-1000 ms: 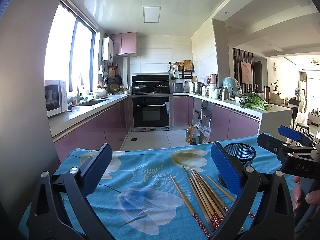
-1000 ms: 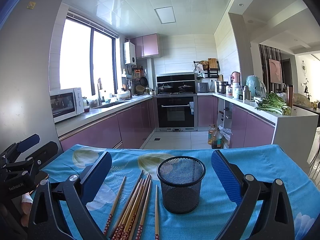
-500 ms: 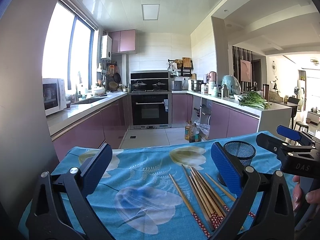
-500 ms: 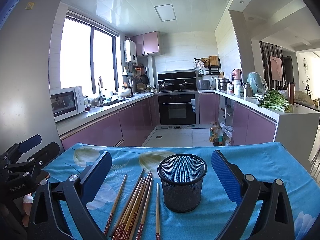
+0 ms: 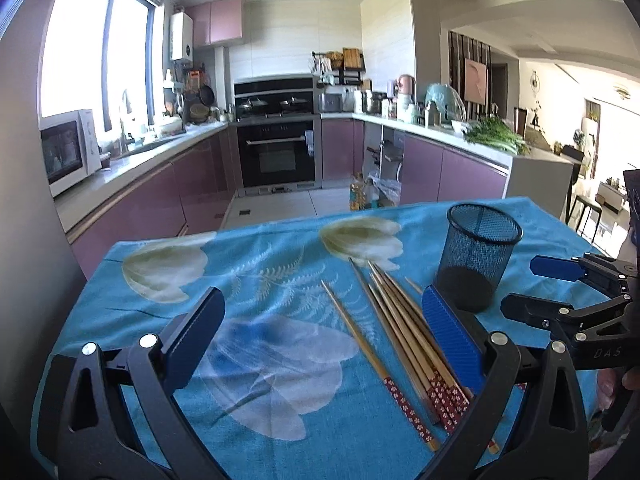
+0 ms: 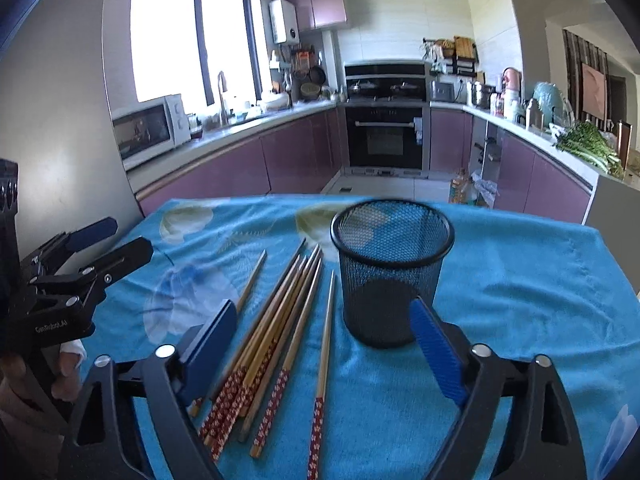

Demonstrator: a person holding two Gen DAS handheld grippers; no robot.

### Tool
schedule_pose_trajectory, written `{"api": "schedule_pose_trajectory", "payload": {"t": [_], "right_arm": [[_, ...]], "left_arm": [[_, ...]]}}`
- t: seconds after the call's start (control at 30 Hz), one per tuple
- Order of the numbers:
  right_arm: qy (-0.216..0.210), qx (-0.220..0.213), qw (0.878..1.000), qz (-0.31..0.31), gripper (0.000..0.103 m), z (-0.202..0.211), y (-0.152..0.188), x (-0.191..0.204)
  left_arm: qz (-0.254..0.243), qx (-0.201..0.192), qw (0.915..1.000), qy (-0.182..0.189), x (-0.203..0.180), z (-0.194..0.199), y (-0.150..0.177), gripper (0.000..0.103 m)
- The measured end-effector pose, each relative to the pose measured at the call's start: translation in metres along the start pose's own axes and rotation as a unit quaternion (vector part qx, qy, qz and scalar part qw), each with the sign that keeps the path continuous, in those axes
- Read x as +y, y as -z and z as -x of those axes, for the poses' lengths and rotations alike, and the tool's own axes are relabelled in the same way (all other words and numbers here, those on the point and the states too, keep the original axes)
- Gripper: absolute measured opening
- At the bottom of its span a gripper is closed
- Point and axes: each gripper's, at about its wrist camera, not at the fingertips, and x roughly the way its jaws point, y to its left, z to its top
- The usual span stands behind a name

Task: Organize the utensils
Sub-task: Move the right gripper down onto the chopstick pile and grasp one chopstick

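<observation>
Several wooden chopsticks (image 5: 400, 332) with red patterned ends lie in a loose bundle on the blue flowered tablecloth (image 5: 260, 280). A black mesh cup (image 5: 476, 256) stands upright just right of them. My left gripper (image 5: 320, 340) is open and empty, above the cloth, its right finger over the bundle. In the right wrist view the chopsticks (image 6: 280, 320) lie left of the cup (image 6: 390, 272). My right gripper (image 6: 324, 344) is open and empty, spanning the bundle and the cup's base.
The table's far edge (image 6: 360, 198) drops to the kitchen floor. Purple cabinets and an oven (image 6: 384, 136) stand beyond. Each gripper shows at the side of the other's view, the right one (image 5: 576, 304) and the left one (image 6: 72, 276).
Both grippers have tilted down and moved closer to the table. The chopsticks and cup now sit larger and lower between the fingers. Both stay open.
</observation>
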Motion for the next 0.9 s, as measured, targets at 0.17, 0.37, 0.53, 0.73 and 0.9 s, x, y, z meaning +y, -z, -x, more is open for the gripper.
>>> {"api": "schedule_pose_trajectory", "payload": {"t": [0.17,0.37,0.53,0.73,0.9], "right_arm": [[-0.007,0.071,0.997,-0.022,0.049,-0.032,0.011,-0.008],[0.001,0.104,0.995,-0.008,0.034,-0.053,0.012,-0.004],[0.004,0.113,0.994,0.001,0.028,-0.063,0.011,-0.003],[0.000,0.117,0.993,-0.008,0.012,-0.070,0.006,-0.006],[-0.019,0.117,0.993,-0.027,0.006,-0.070,0.005,-0.009]], "left_arm": [[-0.011,0.073,0.9970,0.024,-0.007,-0.040,0.014,0.075],[-0.028,0.120,0.9914,0.044,-0.018,-0.081,0.025,0.060],[-0.027,0.170,0.9831,0.062,-0.024,-0.117,0.027,0.045],[-0.024,0.196,0.9776,0.072,-0.029,-0.141,0.027,0.032],[0.001,0.199,0.9772,0.074,-0.026,-0.142,0.024,0.016]]}}
